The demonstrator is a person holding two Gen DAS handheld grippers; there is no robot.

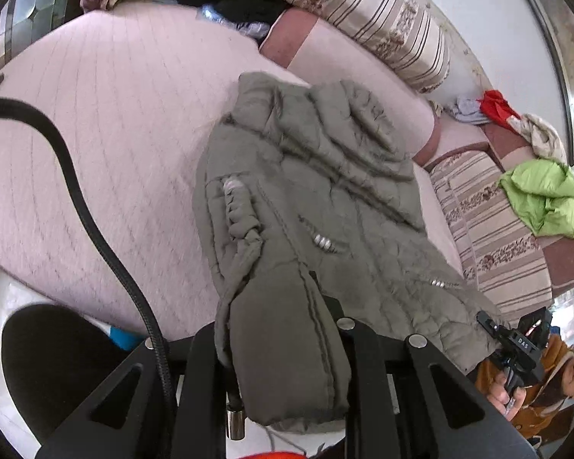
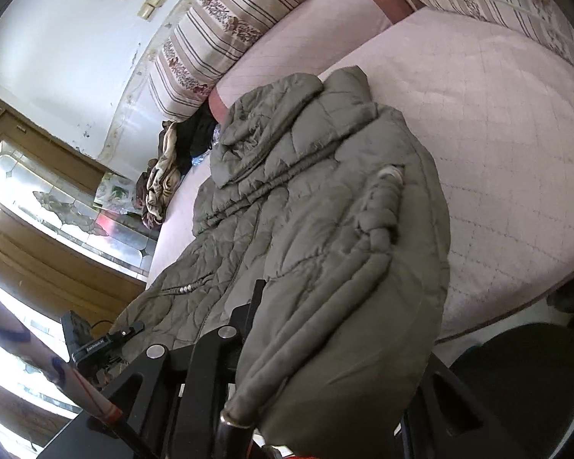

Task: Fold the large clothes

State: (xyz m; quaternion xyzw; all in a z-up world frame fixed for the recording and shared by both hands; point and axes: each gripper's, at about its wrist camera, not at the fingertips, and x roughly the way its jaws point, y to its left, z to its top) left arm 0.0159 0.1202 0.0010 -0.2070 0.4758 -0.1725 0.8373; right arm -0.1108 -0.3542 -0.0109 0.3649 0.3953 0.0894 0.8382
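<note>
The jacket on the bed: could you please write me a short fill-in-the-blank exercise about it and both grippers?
1. The quilted jacket is ____ in colour.
2. It lies on a ____ bed.
3. The left gripper is shut on the ____.
4. The right gripper is ____ on the jacket's hem.

Missing words: grey-green; pink; jacket; shut

Soft daylight, perhaps from the bright glass cabinet doors [image 2: 69,206]; fisheye edges bend and darken, slight motion blur.
</note>
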